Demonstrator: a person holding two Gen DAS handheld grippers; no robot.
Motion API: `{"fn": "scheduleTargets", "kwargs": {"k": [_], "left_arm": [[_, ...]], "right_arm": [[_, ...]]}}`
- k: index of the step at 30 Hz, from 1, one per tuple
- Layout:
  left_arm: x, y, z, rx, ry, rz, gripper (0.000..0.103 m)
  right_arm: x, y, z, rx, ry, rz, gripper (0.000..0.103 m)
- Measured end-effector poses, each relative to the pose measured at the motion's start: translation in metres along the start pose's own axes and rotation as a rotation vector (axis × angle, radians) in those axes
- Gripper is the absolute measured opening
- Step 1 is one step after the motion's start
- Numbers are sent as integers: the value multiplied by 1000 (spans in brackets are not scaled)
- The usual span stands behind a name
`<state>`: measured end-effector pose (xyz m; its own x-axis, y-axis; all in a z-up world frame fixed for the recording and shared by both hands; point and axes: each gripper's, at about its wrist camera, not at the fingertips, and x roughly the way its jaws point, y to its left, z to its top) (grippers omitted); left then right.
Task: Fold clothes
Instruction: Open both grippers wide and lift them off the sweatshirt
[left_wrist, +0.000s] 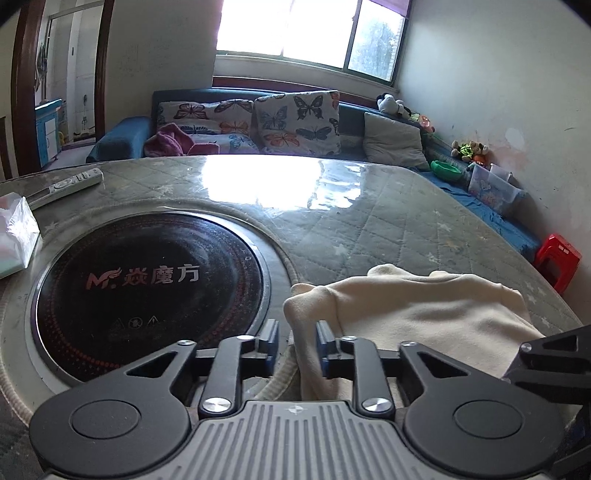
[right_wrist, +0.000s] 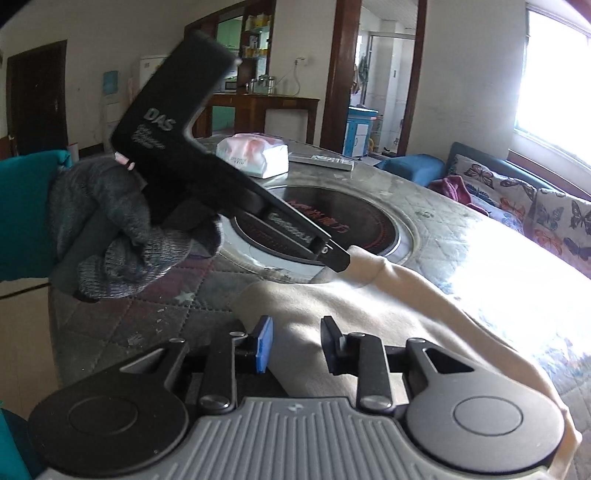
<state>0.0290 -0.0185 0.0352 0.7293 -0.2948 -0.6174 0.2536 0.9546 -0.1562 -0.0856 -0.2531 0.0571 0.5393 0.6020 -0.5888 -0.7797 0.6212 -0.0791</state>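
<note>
A cream garment (left_wrist: 424, 317) lies bunched on the quilted table cover (left_wrist: 369, 221), to the right of the round cooktop. My left gripper (left_wrist: 297, 341) stands open at the garment's left edge. A fold of cream cloth rises between its blue pads (left_wrist: 272, 338), and the left pad stands apart from it. In the right wrist view a gloved hand (right_wrist: 110, 236) holds the left gripper (right_wrist: 334, 258), whose tip meets a rolled sleeve. My right gripper (right_wrist: 297, 345) is open low over the cream garment (right_wrist: 369, 314), with flat cloth running through the gap between its fingers.
A black round cooktop (left_wrist: 147, 288) is set into the table. A tissue pack (left_wrist: 14, 236) and a remote (left_wrist: 66, 186) lie at the far left. Behind the table is a blue sofa with butterfly cushions (left_wrist: 295, 122). A red stool (left_wrist: 557, 258) stands at the right.
</note>
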Motion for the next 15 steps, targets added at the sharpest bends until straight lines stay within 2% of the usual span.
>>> {"fn": "scheduleTargets", "kwargs": {"k": [4,8,15], "left_arm": [[-7,-7,-5,-1,0,10,54],[-12,-10,-11,-16,4,17,57],[-24,-21,-24,-29,-3,29,70]], "right_arm": [[-7,-1,-7,15,14,-28,42],[-15,-1,-13,37,22,-56,47],[-32,-1,-22,95,14,-102,58]]}}
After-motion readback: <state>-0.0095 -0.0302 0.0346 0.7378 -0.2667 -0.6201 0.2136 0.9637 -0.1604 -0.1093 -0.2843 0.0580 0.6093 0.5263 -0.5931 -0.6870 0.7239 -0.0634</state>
